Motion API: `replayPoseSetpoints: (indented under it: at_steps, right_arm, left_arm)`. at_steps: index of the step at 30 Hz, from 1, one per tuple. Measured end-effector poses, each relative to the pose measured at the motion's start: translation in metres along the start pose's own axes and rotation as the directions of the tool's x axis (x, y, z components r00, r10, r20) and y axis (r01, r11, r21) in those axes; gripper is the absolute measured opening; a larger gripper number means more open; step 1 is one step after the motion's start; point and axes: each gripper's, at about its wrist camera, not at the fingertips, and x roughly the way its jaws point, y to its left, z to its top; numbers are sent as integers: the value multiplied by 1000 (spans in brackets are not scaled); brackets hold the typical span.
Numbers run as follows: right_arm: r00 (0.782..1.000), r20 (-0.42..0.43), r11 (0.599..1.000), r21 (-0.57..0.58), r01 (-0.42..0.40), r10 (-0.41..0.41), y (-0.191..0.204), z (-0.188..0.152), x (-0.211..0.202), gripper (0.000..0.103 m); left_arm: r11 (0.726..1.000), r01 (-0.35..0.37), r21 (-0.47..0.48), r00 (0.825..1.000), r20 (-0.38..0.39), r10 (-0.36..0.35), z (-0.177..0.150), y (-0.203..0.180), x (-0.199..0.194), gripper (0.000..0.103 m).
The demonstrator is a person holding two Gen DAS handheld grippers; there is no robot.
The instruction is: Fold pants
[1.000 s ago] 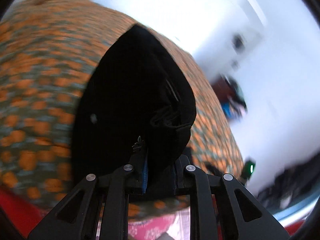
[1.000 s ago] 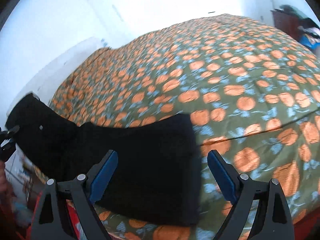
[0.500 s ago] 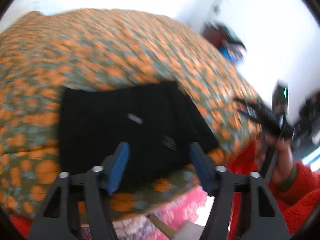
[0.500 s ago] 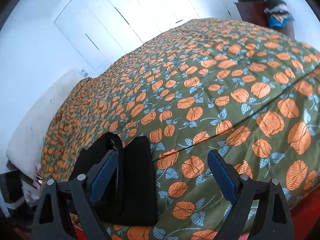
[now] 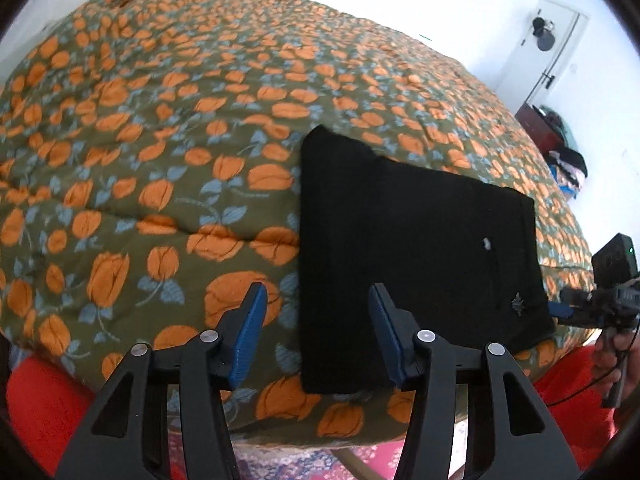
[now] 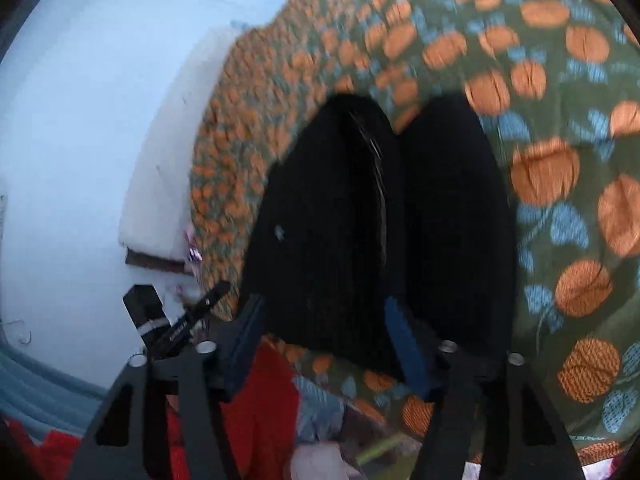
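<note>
The black pants [image 5: 416, 240] lie folded into a flat rectangle on the bedspread [image 5: 160, 128] near the bed's front edge. My left gripper [image 5: 318, 332] is open and empty, hovering at the fold's front left corner. In the right wrist view the pants [image 6: 380, 224] fill the middle, with a crease between two layers. My right gripper [image 6: 324, 336] is open, its fingers straddling the near edge of the left layer. The right gripper also shows in the left wrist view [image 5: 592, 304] at the fold's right end.
The bedspread is green with orange fruit and covers the whole bed [image 6: 560, 120]. White wardrobe doors and a door [image 5: 548, 48] stand behind. A dark cabinet with piled clothes [image 5: 560, 152] is at the far right. A white pillow [image 6: 168, 160] lies at the bed's head.
My left gripper has let go of the pants and drawn back, open. The lifted end now lies flat on the fold. My right gripper has swung down to the fold's near edge.
</note>
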Motion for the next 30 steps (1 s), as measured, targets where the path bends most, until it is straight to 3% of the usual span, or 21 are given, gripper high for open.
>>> replayPoseSetpoints:
  at_steps: [4, 9, 12, 15, 20, 24, 27, 30]
  right_arm:
    - [997, -74, 997, -69, 19, -24, 8, 2, 12, 45]
    - [980, -172, 988, -135, 80, -102, 12, 9, 31, 44]
    - [970, -195, 978, -178, 110, -145, 17, 10, 39, 26]
    - [964, -170, 944, -294, 150, -206, 44, 9, 32, 20]
    - [980, -77, 920, -365, 142, -182, 76, 13, -24, 18]
    - [973, -55, 926, -325, 194, -224, 51, 5, -49, 18]
    - [959, -79, 943, -222, 248, -271, 3, -5, -41, 18]
    - [984, -33, 979, -111, 171, -176, -23, -8, -52, 28]
  left_arm:
    - [1000, -3, -31, 1000, 25, 4, 3, 11, -6, 54]
    - [998, -22, -57, 1000, 20, 23, 1, 22, 1, 54]
    - [997, -42, -70, 999, 13, 43, 0, 28, 4, 54]
    - [993, -45, -107, 999, 21, 48, 1, 38, 0, 54]
    - [990, -32, -136, 999, 33, 37, 1, 44, -6, 54]
    - [993, -20, -116, 999, 31, 24, 2, 37, -3, 54]
    - [996, -15, -93, 1000, 20, 17, 2, 29, 1, 54]
    - [998, -22, -67, 1000, 16, 23, 1, 23, 1, 54]
